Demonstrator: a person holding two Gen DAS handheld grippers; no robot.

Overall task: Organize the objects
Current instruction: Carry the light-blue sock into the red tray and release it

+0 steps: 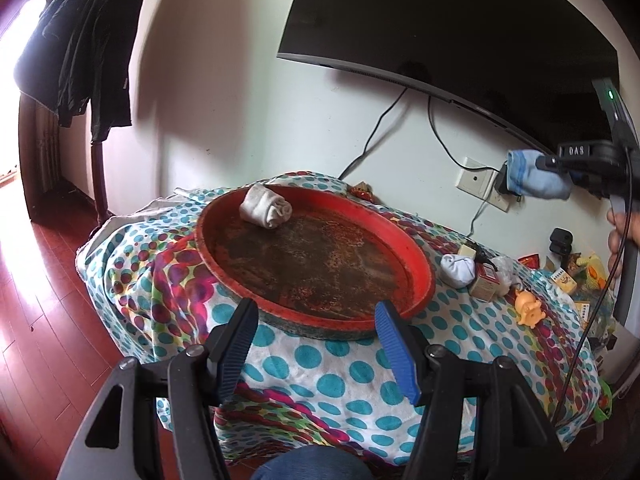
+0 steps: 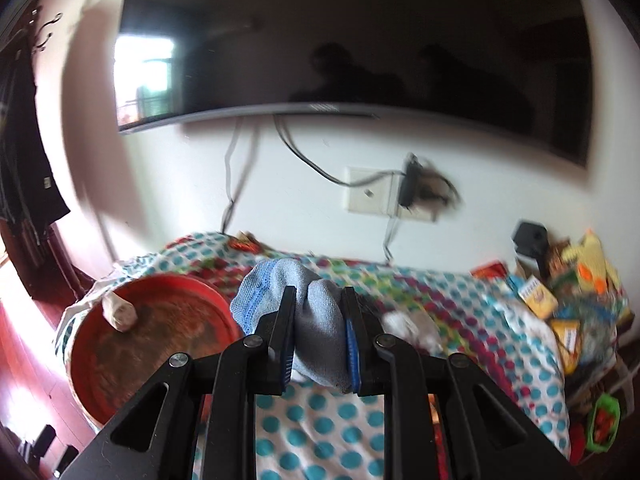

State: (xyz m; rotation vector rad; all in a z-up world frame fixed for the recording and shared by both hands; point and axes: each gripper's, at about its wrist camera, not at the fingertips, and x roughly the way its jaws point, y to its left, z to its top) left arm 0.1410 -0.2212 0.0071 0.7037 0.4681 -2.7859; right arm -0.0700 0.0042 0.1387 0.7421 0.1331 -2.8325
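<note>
My right gripper point(image 2: 319, 294) is shut on a rolled light-blue sock point(image 2: 316, 316), held in the air above the dotted cloth. The left wrist view shows that sock point(image 1: 538, 178) high at the right, in the right gripper point(image 1: 550, 164). A round red tray point(image 1: 224, 264) lies on the cloth with a rolled beige sock point(image 1: 266, 210) at its far rim; the tray point(image 2: 96, 368) and beige sock point(image 2: 120, 312) also show at lower left in the right wrist view. My left gripper point(image 1: 316, 312) stands open at the tray's near rim, nothing between its fingers. A rolled white sock point(image 1: 458, 270) lies right of the tray.
A table under a dotted cloth point(image 1: 320, 384) stands against a white wall with a dark TV point(image 1: 440, 20) and a socket with cables point(image 1: 480, 180). Small boxes, an orange toy point(image 1: 528, 308) and packets crowd the right end. Red wood floor point(image 1: 36, 320) lies left.
</note>
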